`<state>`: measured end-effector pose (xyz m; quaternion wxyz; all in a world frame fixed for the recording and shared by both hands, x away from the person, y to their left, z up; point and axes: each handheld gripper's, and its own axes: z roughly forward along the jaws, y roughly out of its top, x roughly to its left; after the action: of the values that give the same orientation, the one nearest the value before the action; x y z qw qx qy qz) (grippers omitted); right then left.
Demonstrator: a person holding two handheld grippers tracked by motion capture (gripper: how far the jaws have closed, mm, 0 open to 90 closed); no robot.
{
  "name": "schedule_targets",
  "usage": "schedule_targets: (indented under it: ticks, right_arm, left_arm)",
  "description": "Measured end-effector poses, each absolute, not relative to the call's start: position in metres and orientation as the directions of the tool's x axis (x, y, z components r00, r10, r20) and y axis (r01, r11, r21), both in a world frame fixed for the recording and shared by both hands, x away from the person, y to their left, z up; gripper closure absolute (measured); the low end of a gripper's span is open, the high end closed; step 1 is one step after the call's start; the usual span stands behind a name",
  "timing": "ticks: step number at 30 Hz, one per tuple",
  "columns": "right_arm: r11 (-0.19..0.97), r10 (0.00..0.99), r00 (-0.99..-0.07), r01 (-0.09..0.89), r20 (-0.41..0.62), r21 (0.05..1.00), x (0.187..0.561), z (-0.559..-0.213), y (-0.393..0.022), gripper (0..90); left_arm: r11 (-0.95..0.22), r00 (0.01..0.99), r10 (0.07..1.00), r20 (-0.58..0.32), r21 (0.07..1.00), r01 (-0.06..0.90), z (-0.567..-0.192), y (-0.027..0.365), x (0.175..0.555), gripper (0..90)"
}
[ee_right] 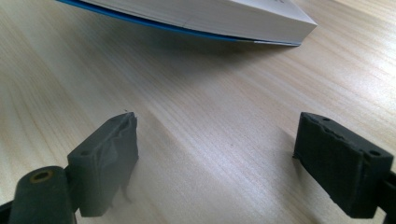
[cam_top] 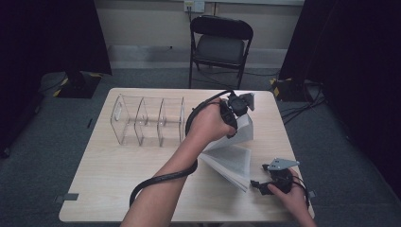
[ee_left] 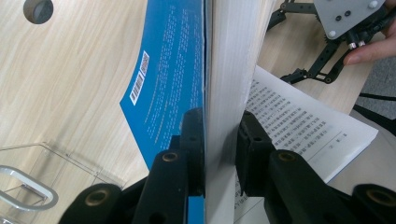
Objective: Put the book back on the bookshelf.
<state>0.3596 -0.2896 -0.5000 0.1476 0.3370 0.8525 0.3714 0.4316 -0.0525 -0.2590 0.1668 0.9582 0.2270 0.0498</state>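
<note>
Leftmost, the clear acrylic three-slot rack (cam_top: pixel 149 122) stands with no book in it on the pale wooden worktop (cam_top: pixel 108 175). Beside it, the left tool (ee_left: pixel 222 144) pinches a thick block of pages of the blue-covered paperback book (cam_top: pixel 231 158), half raised; shelving remains. The right tool (ee_right: pixel 215 163) rests spread, holding nothing.

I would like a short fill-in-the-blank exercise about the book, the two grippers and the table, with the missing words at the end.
1. The left gripper is shut on part of the open ____.
2. The book has a cover of ____ colour.
3. The right gripper, above the table, has its jaws ____.
4. The clear organizer stands on the ____.

Missing words: book; blue; open; table
</note>
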Motion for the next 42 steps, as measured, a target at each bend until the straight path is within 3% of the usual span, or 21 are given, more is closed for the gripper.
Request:
schedule_targets:
  ticks: [42]
  right_arm:
    - [0.505, 0.672, -0.740, 0.455, -0.003, 0.733, 0.358, -0.500, -0.289, 13.4]
  left_arm:
    - [-0.836, 0.883, 0.469, -0.014, 0.314, 0.449, -0.248, -0.056, 0.431, 75.5]
